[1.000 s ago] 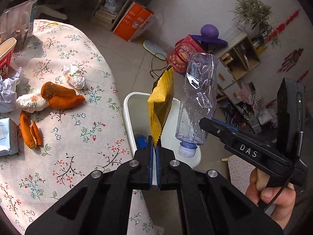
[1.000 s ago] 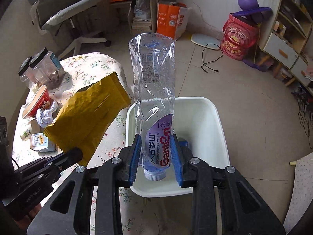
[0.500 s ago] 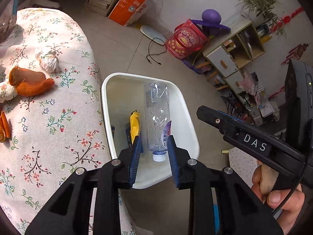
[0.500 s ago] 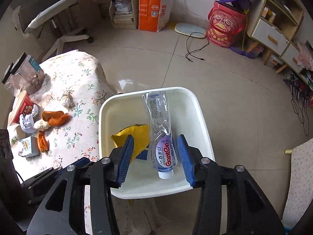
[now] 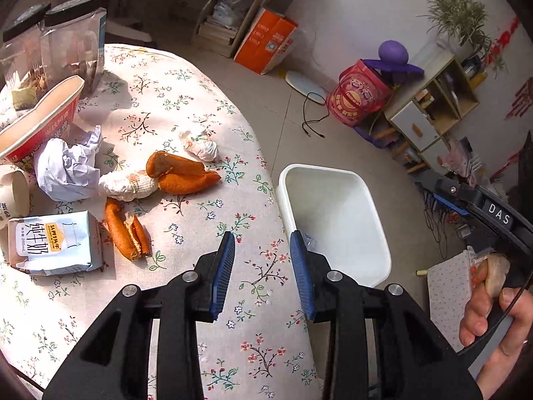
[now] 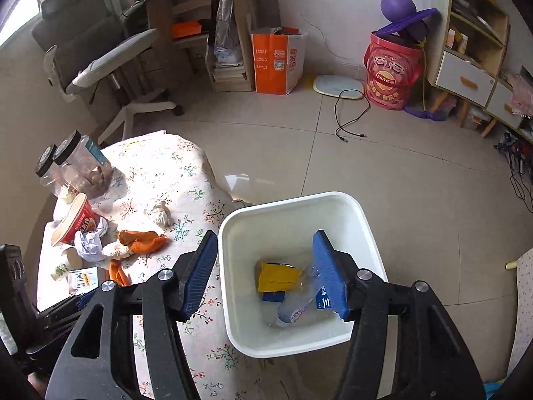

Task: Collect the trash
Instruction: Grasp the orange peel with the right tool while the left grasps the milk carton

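A white bin (image 6: 361, 220) stands on the floor beside the table; it also shows in the left wrist view (image 5: 366, 193). In it lie a yellow wrapper (image 6: 276, 276) and a clear plastic bottle (image 6: 296, 300). My right gripper (image 6: 266, 273) is open and empty above the bin. My left gripper (image 5: 261, 266) is open and empty over the table's edge. On the floral tablecloth (image 5: 186, 106) lie orange peels (image 5: 180, 173), more peel (image 5: 125, 230), a milk carton (image 5: 53, 243), crumpled paper (image 5: 66, 170) and tissue wads (image 5: 200, 145).
A red noodle cup (image 5: 40, 120) and clear jars (image 5: 56, 43) stand at the table's far left. An office chair (image 6: 110, 63), an orange box (image 6: 276, 60), a red bucket (image 6: 393, 73) and shelves (image 6: 473, 50) ring the tiled floor.
Both grippers opened and dropped the wrapper and the bottle into the bin. Both then pulled back and up; the left one swung left over the table.
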{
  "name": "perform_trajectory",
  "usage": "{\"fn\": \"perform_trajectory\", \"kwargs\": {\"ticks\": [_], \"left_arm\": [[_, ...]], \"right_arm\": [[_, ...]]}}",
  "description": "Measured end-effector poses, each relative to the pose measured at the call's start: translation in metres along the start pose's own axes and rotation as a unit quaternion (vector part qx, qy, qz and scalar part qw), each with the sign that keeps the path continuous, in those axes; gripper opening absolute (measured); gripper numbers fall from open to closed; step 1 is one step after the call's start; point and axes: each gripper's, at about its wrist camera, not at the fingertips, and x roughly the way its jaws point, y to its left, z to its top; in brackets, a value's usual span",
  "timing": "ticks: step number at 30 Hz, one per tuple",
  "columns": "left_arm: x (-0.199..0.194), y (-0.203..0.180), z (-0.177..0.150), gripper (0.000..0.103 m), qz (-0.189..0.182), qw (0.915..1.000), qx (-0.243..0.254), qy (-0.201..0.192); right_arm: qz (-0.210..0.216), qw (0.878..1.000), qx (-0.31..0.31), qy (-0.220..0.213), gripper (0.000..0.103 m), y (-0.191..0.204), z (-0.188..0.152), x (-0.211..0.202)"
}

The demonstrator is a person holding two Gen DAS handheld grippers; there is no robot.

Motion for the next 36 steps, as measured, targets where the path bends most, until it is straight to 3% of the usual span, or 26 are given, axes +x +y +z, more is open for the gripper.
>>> {"fn": "perform_trajectory", "kwargs": {"ticks": [2, 6, 10, 18, 21, 25, 29, 33, 34, 35, 36], "left_arm": [[-0.012, 0.019, 0.000, 0.042, 0.021, 0.9997, 0.009, -0.007], [-0.032, 0.061, -0.002, 0.049, 0.069, 0.9972, 0.027, -0.003], [-0.050, 0.105, -0.004, 0.074, 0.123, 0.9915, 0.042, -0.003], [-0.031, 0.158, -0.018, 0.081, 0.170, 0.9812, 0.072, 0.056], [-0.021, 0.178, -0.022, 0.081, 0.164, 0.9833, 0.027, 0.074], [-0.022, 0.207, -0.025, 0.080, 0.107, 0.9892, -0.068, 0.073], [-0.034, 0.199, -0.018, 0.080, 0.109, 0.9923, -0.040, 0.044], [-0.020, 0.203, -0.020, 0.080, 0.088, 0.9912, -0.065, 0.074], [-0.016, 0.208, -0.022, 0.074, 0.085, 0.9899, -0.083, 0.078], [-0.013, 0.215, -0.024, 0.057, 0.084, 0.9885, -0.098, 0.079], [-0.015, 0.218, -0.024, 0.056, 0.075, 0.9886, -0.109, 0.071]], "right_arm": [[0.009, 1.000, 0.002, -0.004, 0.066, 0.005, 0.001, -0.002], [0.014, 1.000, -0.010, 0.001, 0.067, 0.023, 0.000, 0.003], [0.046, 0.999, -0.017, 0.011, 0.070, 0.052, -0.002, 0.007], [0.096, 0.990, -0.080, 0.060, 0.072, 0.135, -0.018, 0.029], [0.086, 0.987, -0.114, 0.075, 0.072, 0.158, -0.026, 0.040], [0.077, 0.983, -0.139, 0.091, 0.072, 0.171, -0.034, 0.052], [0.069, 0.981, -0.150, 0.103, 0.072, 0.176, -0.038, 0.064], [0.072, 0.980, -0.150, 0.108, 0.072, 0.180, -0.038, 0.070], [0.072, 0.980, -0.152, 0.110, 0.072, 0.181, -0.039, 0.072], [0.072, 0.979, -0.153, 0.113, 0.072, 0.183, -0.040, 0.075], [0.071, 0.979, -0.154, 0.116, 0.072, 0.184, -0.041, 0.078]]}}
